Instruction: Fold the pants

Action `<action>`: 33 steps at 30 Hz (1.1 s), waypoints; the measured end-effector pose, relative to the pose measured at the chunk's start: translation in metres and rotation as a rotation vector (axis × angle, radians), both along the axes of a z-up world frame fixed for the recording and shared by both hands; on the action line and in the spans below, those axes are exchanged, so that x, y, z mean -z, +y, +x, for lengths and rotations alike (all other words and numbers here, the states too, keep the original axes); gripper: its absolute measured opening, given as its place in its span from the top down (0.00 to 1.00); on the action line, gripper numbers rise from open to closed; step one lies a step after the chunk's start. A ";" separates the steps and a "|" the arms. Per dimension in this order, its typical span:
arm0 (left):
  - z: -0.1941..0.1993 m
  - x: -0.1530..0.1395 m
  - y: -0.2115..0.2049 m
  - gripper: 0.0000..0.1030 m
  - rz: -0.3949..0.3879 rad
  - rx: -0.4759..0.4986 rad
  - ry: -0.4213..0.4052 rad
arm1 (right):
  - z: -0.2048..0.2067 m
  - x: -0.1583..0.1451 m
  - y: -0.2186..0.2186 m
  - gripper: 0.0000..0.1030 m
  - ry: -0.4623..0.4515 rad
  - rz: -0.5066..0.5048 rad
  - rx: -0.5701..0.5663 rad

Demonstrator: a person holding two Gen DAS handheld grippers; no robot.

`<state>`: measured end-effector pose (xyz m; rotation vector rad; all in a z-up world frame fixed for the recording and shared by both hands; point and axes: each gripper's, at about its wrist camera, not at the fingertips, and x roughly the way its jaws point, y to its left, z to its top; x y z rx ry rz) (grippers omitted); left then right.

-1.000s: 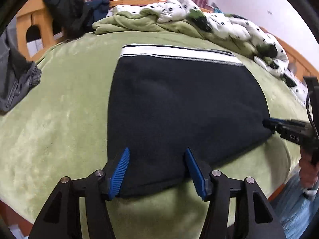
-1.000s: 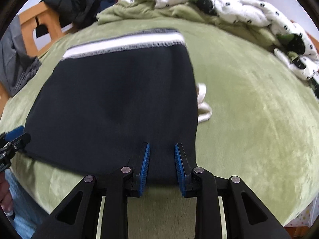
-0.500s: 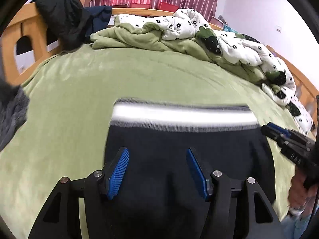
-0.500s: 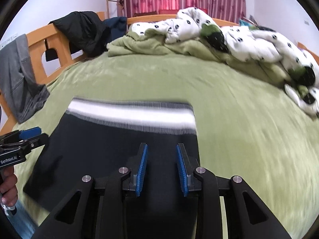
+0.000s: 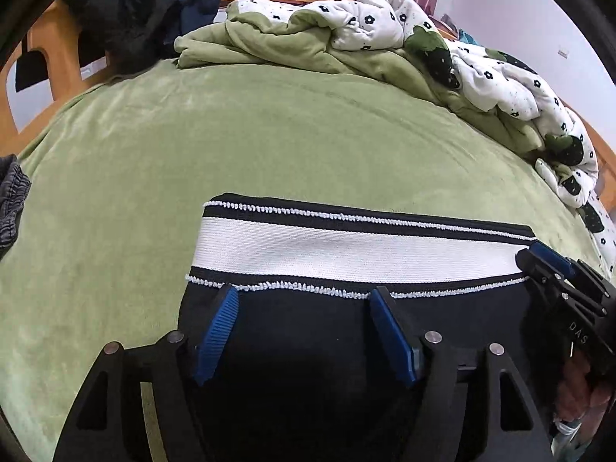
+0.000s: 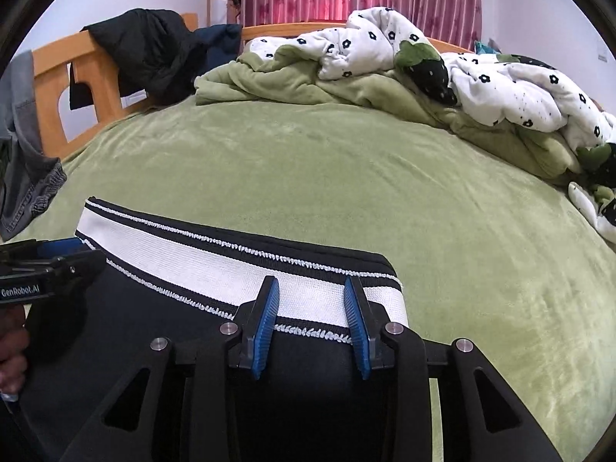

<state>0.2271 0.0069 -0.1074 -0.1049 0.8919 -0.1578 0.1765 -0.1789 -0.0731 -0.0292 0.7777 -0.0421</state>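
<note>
Currently, left wrist view: the left gripper (image 5: 302, 333) hangs over the black pants (image 5: 308, 346), which lie folded on the green bedspread (image 5: 269, 134) at the near edge of the bed. Its jaws are spread and opening; the blue pads (image 5: 215, 331) sit above the dark cloth just below the white waistband (image 5: 346, 250), and no fabric is pinched between them. The waistband runs across the far side of the fold, edged with black stripes and white stitching. At the right edge the right gripper (image 5: 539, 254) reaches to the waistband's end, a hand (image 5: 581, 392) behind it. A crumpled flowered quilt (image 5: 481, 65) lies along the far side of the bed; a black jacket (image 5: 119, 11) hangs on the wooden bed frame (image 5: 61, 50).

Right wrist view: the right gripper (image 6: 312, 315) is over the waistband (image 6: 215, 261) near the right corner of the pants (image 6: 134, 327). Its jaws stand moderately apart and are opening; whether any cloth is caught between them cannot be told. The left gripper (image 6: 57, 258) enters from the left, by the waistband's other end. A grey garment (image 6: 27, 177) hangs at the left bed edge.
</note>
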 end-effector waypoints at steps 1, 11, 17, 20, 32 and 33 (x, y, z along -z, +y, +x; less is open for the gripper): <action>-0.002 0.000 0.000 0.33 0.001 -0.001 -0.001 | 0.000 -0.001 0.001 0.67 0.002 0.005 0.000; 0.000 0.002 0.005 0.30 -0.008 -0.001 0.005 | -0.011 0.002 -0.008 0.66 -0.009 0.022 0.011; -0.009 0.005 0.005 0.26 0.009 0.019 0.035 | -0.029 0.003 -0.010 0.66 -0.027 0.021 0.025; -0.018 0.006 0.007 0.25 0.008 0.024 0.052 | -0.034 0.003 -0.005 0.66 -0.023 -0.016 0.019; -0.056 0.009 0.024 0.25 0.018 0.066 0.086 | -0.067 -0.002 -0.013 0.65 0.030 0.046 0.054; -0.061 0.008 0.025 0.25 0.013 0.072 0.085 | -0.075 -0.003 -0.013 0.65 0.036 0.056 0.058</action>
